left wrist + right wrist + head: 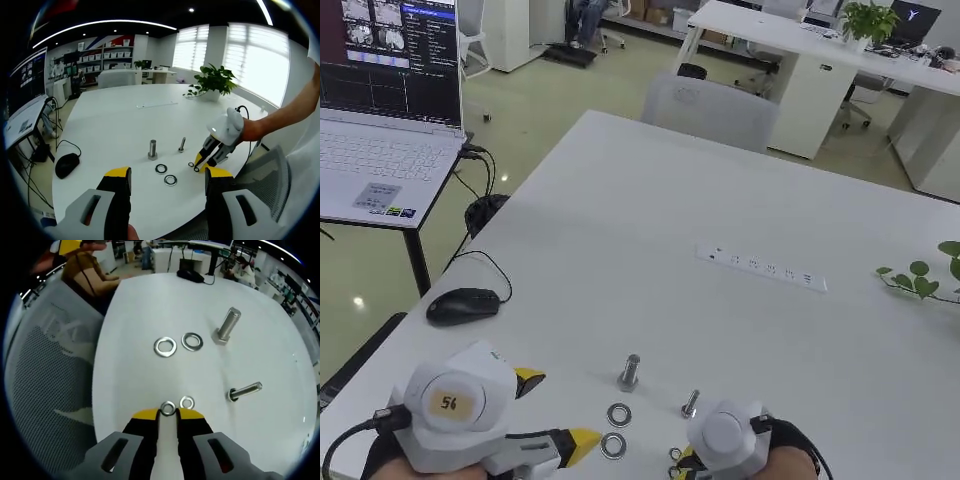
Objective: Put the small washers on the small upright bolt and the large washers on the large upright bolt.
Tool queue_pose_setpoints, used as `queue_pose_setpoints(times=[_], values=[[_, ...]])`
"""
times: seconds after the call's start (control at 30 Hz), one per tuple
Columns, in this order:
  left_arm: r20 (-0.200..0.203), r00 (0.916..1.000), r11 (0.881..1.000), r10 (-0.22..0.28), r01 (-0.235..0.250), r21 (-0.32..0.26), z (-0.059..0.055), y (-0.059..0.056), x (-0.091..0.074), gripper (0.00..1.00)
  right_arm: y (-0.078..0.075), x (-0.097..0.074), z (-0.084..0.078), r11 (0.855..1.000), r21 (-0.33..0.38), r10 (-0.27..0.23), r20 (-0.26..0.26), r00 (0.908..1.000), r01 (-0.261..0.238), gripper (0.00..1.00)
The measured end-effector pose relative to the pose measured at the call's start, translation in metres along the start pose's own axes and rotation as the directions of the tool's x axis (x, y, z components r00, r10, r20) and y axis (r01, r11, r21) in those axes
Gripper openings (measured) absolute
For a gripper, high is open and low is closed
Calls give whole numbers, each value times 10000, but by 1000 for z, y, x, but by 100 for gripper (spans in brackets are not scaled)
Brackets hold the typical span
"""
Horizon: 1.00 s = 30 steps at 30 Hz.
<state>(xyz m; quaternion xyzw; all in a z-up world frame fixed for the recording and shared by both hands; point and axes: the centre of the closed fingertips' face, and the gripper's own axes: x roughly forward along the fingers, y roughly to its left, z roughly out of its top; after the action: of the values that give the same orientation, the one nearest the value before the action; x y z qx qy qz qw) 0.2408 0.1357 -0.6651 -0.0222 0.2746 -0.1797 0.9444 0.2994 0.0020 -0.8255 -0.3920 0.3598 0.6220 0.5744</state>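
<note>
While the right gripper (168, 413) pinches a small washer (168, 408) at the table's (650, 220) edge (left gripper (168, 174) agape), next should come lowering it onto the small bolt (245, 390).

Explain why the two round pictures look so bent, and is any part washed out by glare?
Left gripper view: a fisheye lens curves the table edge, and the windows glare white. Right gripper view: the same bulge makes the large bolt and small bolt lean apart, yet the small washer at the jaws is sharp. Head view: straight lines, even light, faint shadows.
</note>
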Motion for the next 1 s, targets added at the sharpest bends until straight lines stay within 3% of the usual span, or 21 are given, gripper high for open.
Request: queue_pose_setpoints(times=[0.3, 0.8, 1.0], values=[[-62, 10000, 10000, -56, 56, 49, 0, -3, 1, 59, 0, -2, -2, 9993, 347, -130, 132, 9998, 125, 15], [-23, 10000, 10000, -5, 5, -12, 0, -5, 2, 58, -11, -11, -21, 9890, 1417, -476, 308, 9984, 428, 15], [-58, 10000, 10000, -58, 58, 43, 0, -7, 1, 58, -10, -11, -21, 9962, 839, -265, 265, 9993, 241, 16]])
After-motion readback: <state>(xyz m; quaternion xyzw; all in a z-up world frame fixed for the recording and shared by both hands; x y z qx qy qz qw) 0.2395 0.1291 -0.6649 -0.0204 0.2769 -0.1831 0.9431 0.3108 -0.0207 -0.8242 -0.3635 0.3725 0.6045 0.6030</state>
